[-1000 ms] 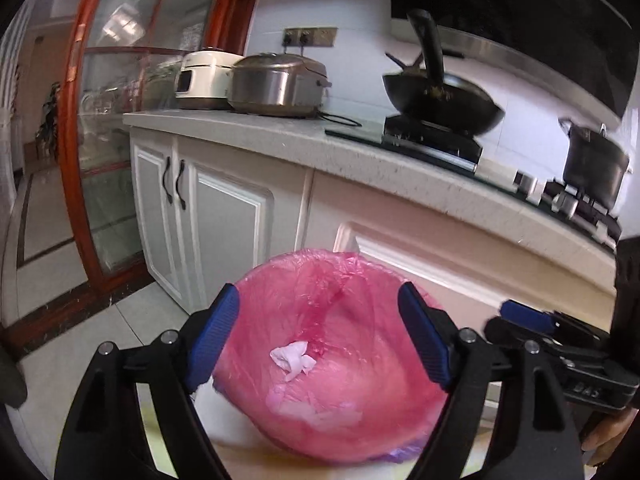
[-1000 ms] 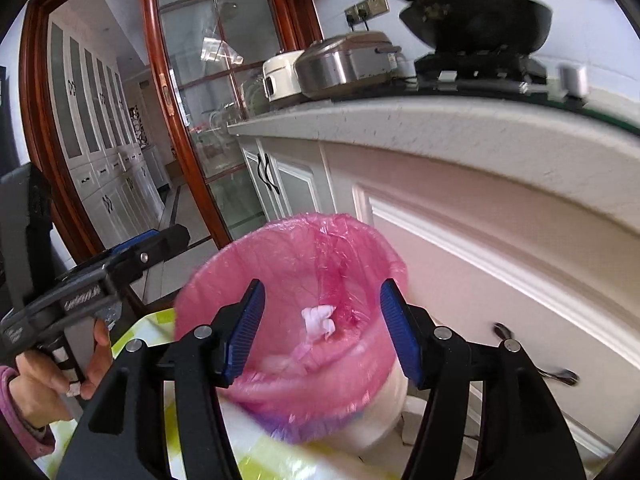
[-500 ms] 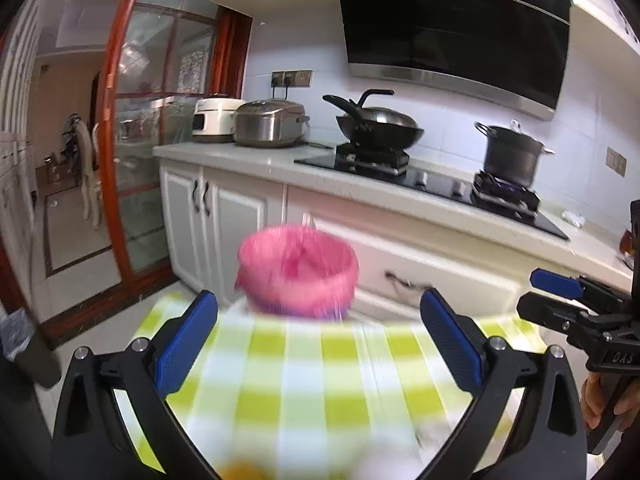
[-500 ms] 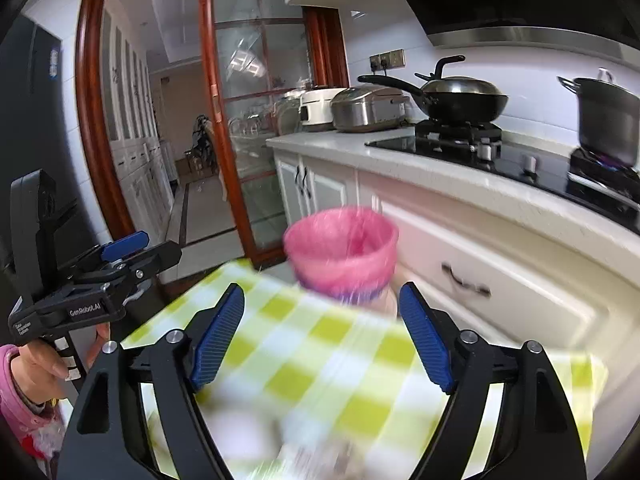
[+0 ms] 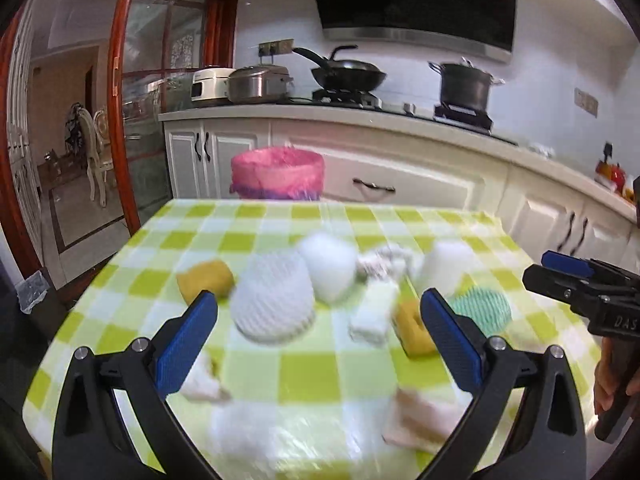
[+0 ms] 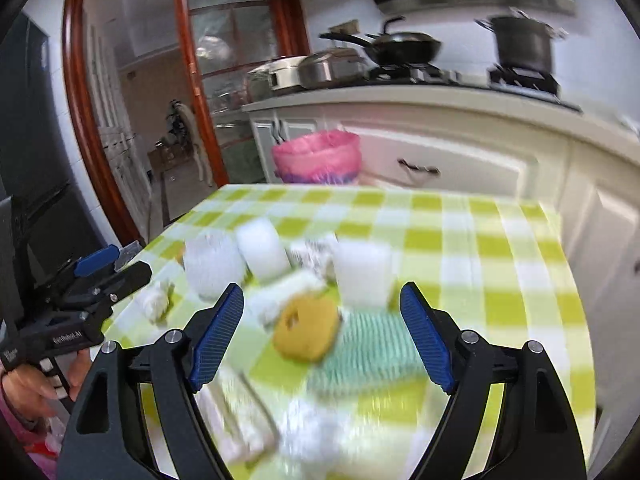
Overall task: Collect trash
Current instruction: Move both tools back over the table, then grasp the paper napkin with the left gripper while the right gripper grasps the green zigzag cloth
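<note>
Much is left: white foam nets [image 5: 274,306], yellow sponge pieces [image 6: 306,330] and crumpled paper litter the green-checked desk [image 5: 308,376]; pink-lined bin [image 5: 278,174] waits beyond; both left gripper [image 5: 320,334] and right gripper [image 6: 322,334] fingers released, empty.

Left claw [image 5: 318,334] and right claw [image 6: 322,334] both wide apart, empty

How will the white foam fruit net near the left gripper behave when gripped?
The white foam net looks like open mesh, so probably very light and squashy. It may collapse between the fingers. Its rounded, sleeve-like shape suggests it could roll or skid on the checked tablecloth if nudged.
</note>
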{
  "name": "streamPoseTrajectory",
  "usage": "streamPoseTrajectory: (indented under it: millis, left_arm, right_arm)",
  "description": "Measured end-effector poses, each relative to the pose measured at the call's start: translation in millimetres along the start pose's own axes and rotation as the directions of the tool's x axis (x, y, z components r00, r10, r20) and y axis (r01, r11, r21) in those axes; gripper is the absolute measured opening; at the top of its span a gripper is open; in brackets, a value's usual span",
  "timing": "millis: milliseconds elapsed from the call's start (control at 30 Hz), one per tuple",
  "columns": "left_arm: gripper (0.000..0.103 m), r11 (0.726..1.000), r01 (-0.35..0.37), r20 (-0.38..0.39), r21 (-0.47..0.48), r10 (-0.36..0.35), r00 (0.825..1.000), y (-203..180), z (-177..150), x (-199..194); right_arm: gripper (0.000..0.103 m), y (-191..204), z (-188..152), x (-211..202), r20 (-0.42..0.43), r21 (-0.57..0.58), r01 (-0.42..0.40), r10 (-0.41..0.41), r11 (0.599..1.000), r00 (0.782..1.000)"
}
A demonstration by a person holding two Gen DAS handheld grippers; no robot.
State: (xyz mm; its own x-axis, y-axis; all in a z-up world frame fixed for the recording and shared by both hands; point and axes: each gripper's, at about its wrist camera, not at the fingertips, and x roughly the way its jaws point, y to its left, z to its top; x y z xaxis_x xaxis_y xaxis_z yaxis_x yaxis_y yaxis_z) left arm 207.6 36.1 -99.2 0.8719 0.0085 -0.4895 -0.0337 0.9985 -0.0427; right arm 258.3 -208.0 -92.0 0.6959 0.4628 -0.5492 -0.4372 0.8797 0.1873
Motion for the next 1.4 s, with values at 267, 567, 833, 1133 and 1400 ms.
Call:
streamPoseTrajectory:
  millis: [267, 567, 833, 1133, 1400]
  left_arm:
    - [0.098, 0.999, 0.041, -0.047, 0.002, -0.041, 0.998, -38, -35, -8]
    - [0.098, 0.995, 0.029, -0.114, 0.098, -0.018, 0.993, -90, -50, 35]
    - [0.098, 0.979, -0.031, -0.164, 0.2, 0.064, 0.984, -79, -70, 36]
    - [0.098, 0.986, -0.076, -0.144, 0.149, 0.098, 0.985, -15, -71, 7]
    - [0.098, 0.997, 0.052, -0.161, 0.056, -0.043, 0.986, -21, -74, 2]
  right_arm:
    - [0.076, -8, -62, -21, -0.047, 0.034, 0.025, -0.023, 0.999, 0.999]
    - [0.076, -42, -55, -66, 0.045, 0.1, 0.071, -0.075, 0.992, 0.996]
    - [0.076, -49, -57, -64, 0.048, 0.124, 0.061, -0.068, 0.99, 0.997]
    - [0.076, -22, -57, -28, -0.016, 0.079, 0.032, -0.03, 0.996, 0.999]
    - [0.076, -14, -48, -13, -0.027, 0.076, 0.041, -0.039, 0.996, 0.999]
